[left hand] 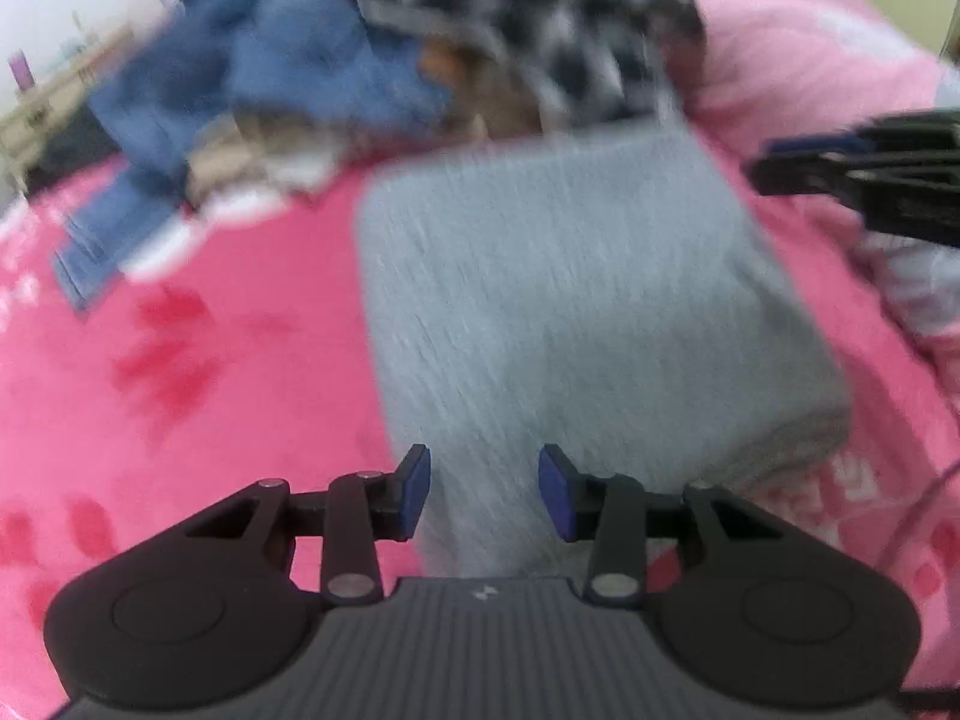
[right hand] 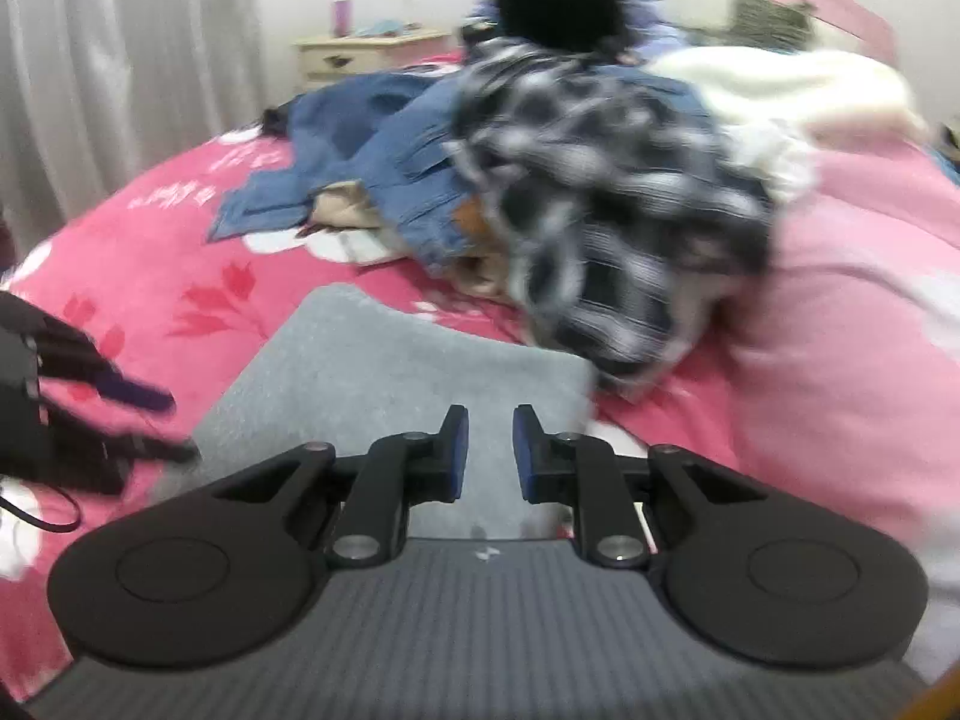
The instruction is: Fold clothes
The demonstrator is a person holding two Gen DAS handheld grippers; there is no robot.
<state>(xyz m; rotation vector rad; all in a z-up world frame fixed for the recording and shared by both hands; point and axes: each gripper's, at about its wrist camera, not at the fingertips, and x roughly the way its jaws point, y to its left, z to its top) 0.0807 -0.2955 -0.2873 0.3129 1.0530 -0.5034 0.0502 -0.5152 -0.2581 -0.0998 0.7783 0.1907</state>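
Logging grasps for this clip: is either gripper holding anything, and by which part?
Nothing is held. The left gripper and right gripper are both open over the folded grey garment.

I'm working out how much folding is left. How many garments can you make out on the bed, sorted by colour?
Grey, folded: 1
Blue denim: 1
Black-and-white check: 1
White fluffy: 1
Tan, mostly buried: 1
Total: 5 that show; the blurred pile may hide more.
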